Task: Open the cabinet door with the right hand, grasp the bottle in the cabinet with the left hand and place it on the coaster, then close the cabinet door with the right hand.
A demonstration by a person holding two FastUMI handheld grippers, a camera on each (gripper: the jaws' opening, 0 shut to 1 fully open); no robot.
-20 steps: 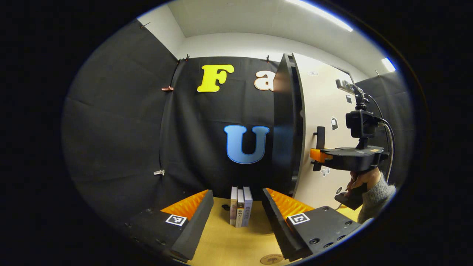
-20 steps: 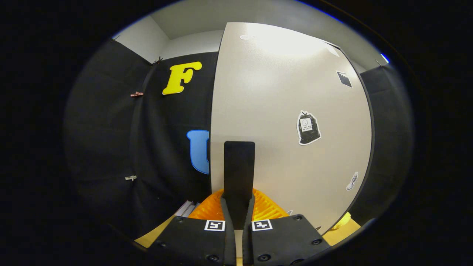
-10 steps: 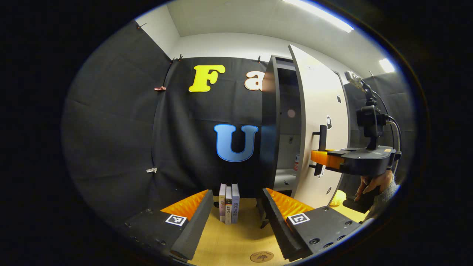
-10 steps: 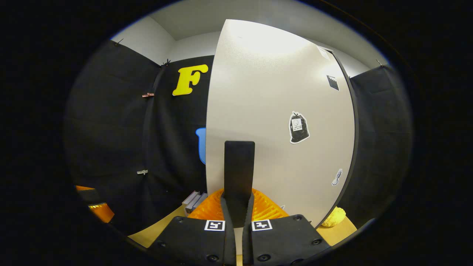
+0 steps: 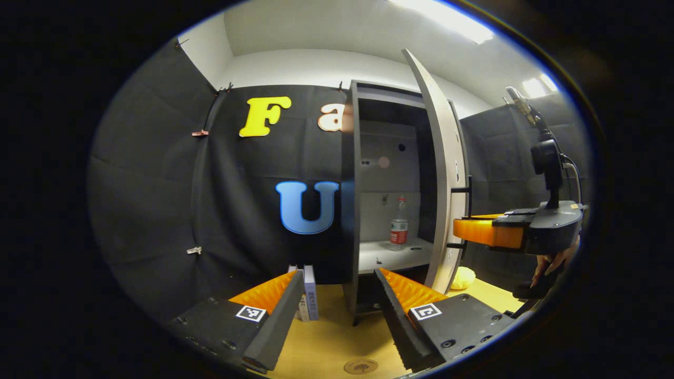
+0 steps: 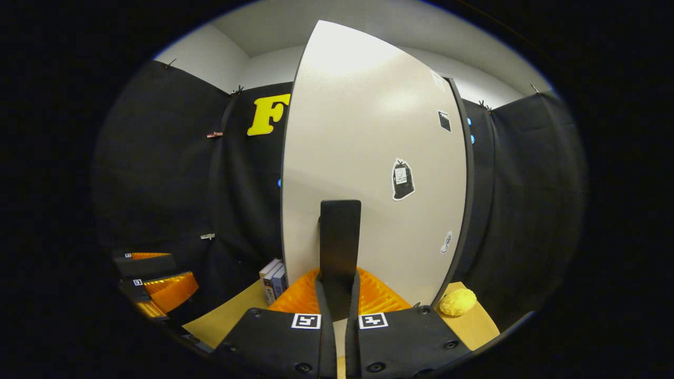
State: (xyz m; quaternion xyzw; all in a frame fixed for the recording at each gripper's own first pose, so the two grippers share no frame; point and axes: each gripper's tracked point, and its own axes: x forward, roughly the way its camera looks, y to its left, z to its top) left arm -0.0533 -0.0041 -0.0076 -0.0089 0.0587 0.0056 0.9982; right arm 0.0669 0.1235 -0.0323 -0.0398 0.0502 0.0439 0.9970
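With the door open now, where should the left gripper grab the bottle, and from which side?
Probably the body at the red label: the bottle stands upright on the cabinet shelf. Come straight in from the open front with the left gripper, which is open; the door is swung aside, held by the right gripper.

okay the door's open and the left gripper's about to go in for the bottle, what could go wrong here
The bottle stands tall and narrow on the shelf; a nudge from the open left gripper may topple it. The right gripper is shut on the door handle; if released, the cabinet door might swing into the reach path.
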